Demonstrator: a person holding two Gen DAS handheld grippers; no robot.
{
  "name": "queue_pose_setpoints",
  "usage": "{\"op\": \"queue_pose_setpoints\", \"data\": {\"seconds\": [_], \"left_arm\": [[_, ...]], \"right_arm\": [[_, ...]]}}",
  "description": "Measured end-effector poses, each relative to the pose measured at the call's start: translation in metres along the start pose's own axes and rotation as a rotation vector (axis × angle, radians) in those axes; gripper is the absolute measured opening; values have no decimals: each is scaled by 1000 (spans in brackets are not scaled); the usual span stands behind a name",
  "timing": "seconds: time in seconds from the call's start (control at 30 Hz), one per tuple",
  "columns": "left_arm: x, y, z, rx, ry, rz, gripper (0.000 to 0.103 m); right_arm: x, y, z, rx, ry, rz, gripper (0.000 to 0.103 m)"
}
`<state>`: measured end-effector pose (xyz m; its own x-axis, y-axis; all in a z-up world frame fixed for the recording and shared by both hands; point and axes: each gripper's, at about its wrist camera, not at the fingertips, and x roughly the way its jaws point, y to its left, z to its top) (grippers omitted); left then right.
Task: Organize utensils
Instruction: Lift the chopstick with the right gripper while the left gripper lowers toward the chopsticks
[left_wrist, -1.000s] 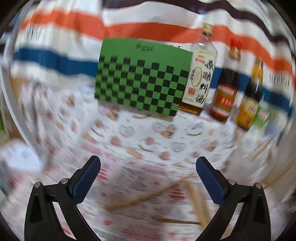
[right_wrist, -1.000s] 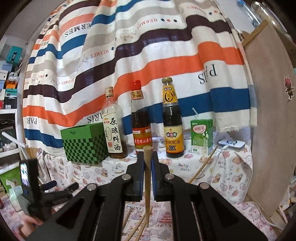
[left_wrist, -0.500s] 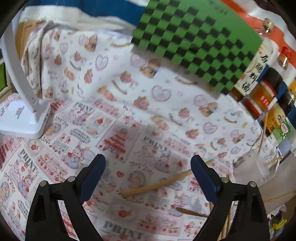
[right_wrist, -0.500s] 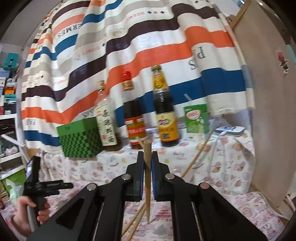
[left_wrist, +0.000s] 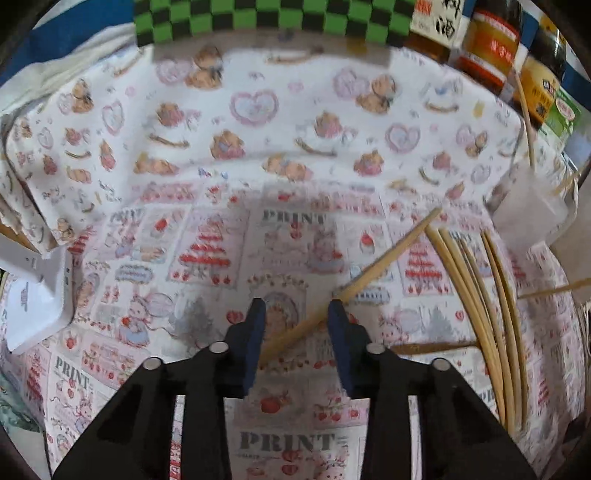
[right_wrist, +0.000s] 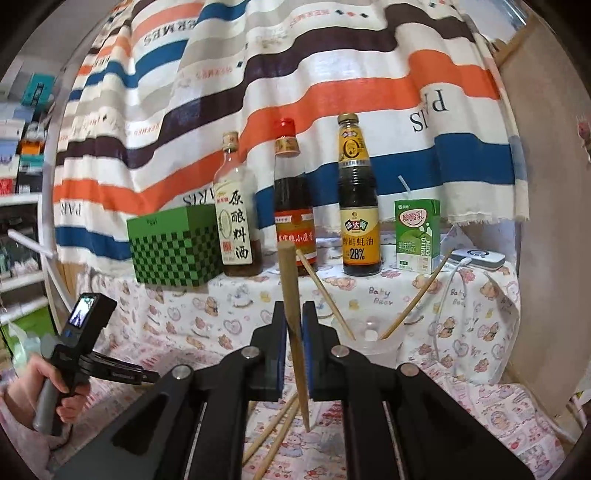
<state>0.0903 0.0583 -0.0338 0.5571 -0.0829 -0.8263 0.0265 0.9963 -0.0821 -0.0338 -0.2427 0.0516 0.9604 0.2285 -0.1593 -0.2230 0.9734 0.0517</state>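
My left gripper (left_wrist: 295, 314) hangs low over the printed tablecloth, jaws partly closed around a wooden chopstick (left_wrist: 373, 273) that lies slanted on the cloth; a gap shows on both sides of it. Several more chopsticks (left_wrist: 484, 295) lie to its right. My right gripper (right_wrist: 294, 314) is shut on one chopstick (right_wrist: 290, 291), held upright with its thick end up. Behind it stands a clear cup (right_wrist: 369, 343) with two chopsticks (right_wrist: 325, 291) leaning in it. Loose chopsticks (right_wrist: 273, 432) lie on the cloth below.
A green checkered box (right_wrist: 173, 247), three sauce bottles (right_wrist: 295, 206) and a green drink carton (right_wrist: 417, 236) stand on a raised shelf at the back. A white lamp base (left_wrist: 33, 295) is at the left. A white device with cable (right_wrist: 480, 258) lies at the back right.
My left gripper has dropped toward the cloth and its jaws have narrowed around the slanted chopstick. My right gripper has shifted slightly with its chopstick; the cup has come into view behind it.
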Motion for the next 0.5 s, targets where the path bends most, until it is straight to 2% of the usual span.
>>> {"op": "queue_pose_setpoints", "data": {"seconds": [0.07, 0.13, 0.27, 0.33, 0.43, 0.47, 0.5], "left_arm": [[1, -1, -1, 6, 8, -19, 32], [5, -1, -3, 7, 33, -41, 32], [10, -6, -4, 33, 45, 10, 29], [10, -10, -6, 60, 43, 29, 20], [8, -16, -7, 75, 41, 5, 12], [4, -18, -7, 79, 20, 3, 0], [-1, -19, -7, 79, -6, -7, 0]], "right_arm": [[6, 1, -3, -16, 22, -52, 7], [9, -3, -4, 11, 41, -35, 7], [7, -10, -2, 45, 37, -32, 7], [6, -12, -1, 57, 33, -26, 6], [5, -16, 0, 81, 33, -23, 6], [5, -18, 0, 92, 35, -23, 6], [5, -20, 0, 102, 37, -24, 6]]}}
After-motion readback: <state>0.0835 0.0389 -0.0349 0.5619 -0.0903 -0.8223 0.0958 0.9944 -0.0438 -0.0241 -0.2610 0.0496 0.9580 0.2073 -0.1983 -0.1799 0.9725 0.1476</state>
